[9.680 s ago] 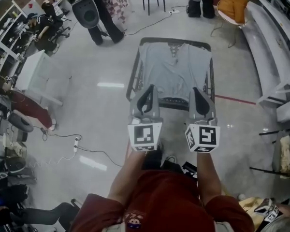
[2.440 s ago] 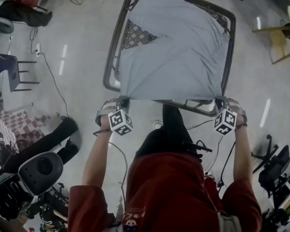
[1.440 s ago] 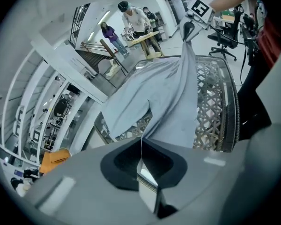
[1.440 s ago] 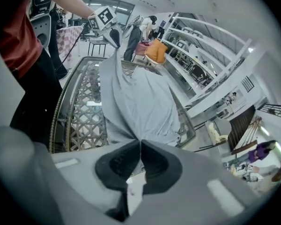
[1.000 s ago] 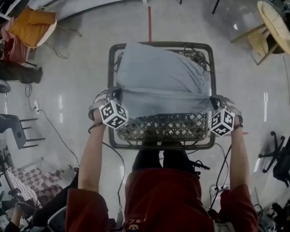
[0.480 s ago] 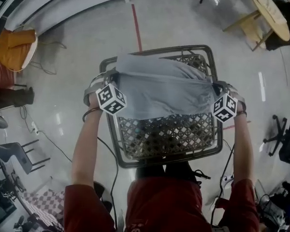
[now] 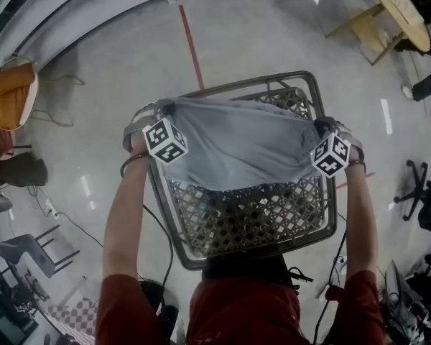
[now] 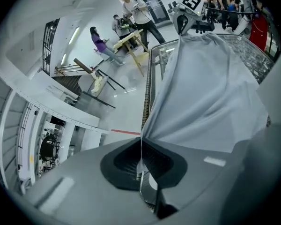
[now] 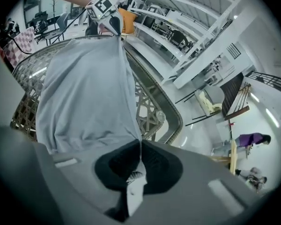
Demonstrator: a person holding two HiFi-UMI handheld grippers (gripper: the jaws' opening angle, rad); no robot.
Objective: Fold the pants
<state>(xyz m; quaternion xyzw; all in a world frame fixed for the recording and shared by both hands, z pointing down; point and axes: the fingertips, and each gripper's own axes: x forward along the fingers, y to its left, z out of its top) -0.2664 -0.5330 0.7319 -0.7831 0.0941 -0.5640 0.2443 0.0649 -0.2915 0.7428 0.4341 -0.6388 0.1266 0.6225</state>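
Grey fabric pants [image 7: 241,146] stretched between both grippers, sagging over far half of dark metal-frame lattice table [image 7: 237,85]; contact with lattice unclear. Left gripper [image 7: 162,108] pinched tight on left corner of cloth, right gripper [image 7: 322,125] pinched tight on right corner. Near half of lattice exposed. Around: red floor line [image 7: 190,38] beyond table, round wooden table [image 7: 391,9] top right, orange cushioned seat [image 7: 7,95] far left, black office chair [image 7: 425,200] right.
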